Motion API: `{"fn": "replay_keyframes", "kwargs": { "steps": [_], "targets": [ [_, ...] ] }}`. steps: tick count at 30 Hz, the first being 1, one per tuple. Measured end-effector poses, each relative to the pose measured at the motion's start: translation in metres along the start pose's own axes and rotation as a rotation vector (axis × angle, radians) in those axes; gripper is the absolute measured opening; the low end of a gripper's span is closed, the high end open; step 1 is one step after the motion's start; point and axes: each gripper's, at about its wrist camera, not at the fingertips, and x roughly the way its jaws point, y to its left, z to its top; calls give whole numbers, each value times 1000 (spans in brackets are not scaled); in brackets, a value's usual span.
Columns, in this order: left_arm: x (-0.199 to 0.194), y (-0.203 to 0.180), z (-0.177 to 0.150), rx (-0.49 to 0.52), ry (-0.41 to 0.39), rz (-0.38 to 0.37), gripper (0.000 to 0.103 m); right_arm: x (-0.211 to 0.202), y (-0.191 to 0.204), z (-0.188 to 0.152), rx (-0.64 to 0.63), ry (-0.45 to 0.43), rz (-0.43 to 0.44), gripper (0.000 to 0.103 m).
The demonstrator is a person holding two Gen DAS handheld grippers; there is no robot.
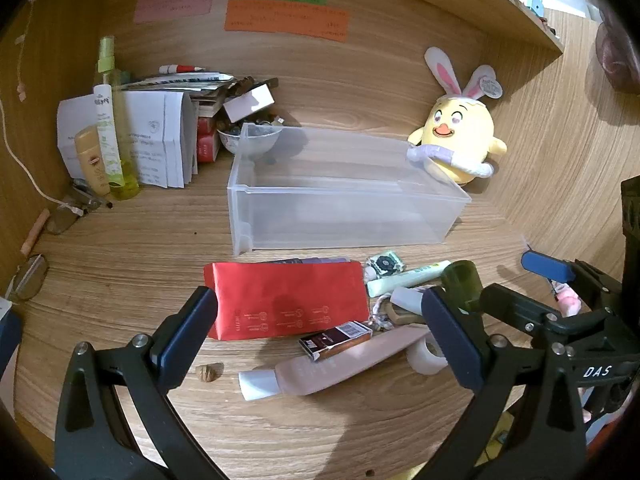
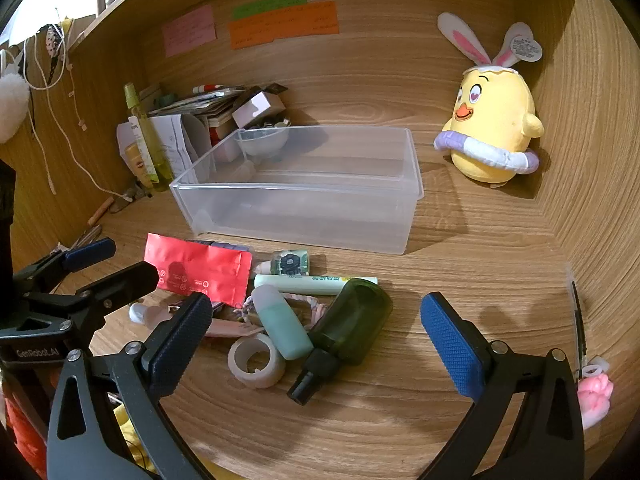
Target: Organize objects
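Warm indoor light fell from above; soft shadows trailed the clear bin (image 2: 304, 200). Fisheye bending and dark vignetting marked the edges.

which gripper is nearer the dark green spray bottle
Right. The right gripper is open directly around the dark green spray bottle; the left gripper sits off to the bottle's left, over the red packet.
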Motion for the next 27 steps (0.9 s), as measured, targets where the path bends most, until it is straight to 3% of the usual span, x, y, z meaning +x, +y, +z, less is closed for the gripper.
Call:
{"fn": "replay_keyframes", "kwargs": {
  "steps": [13, 22, 27],
  "targets": [
    [2, 8, 3, -3, 13, -29, 103, 5, 2, 1, -21, 18, 30, 103],
    [1, 32, -7, -15, 31, 58, 103, 14, -11, 0, 9, 46, 22, 103],
    [2, 50, -21, -40, 69, 49, 103, 24, -25, -4, 57, 80, 5, 102]
  ]
}}
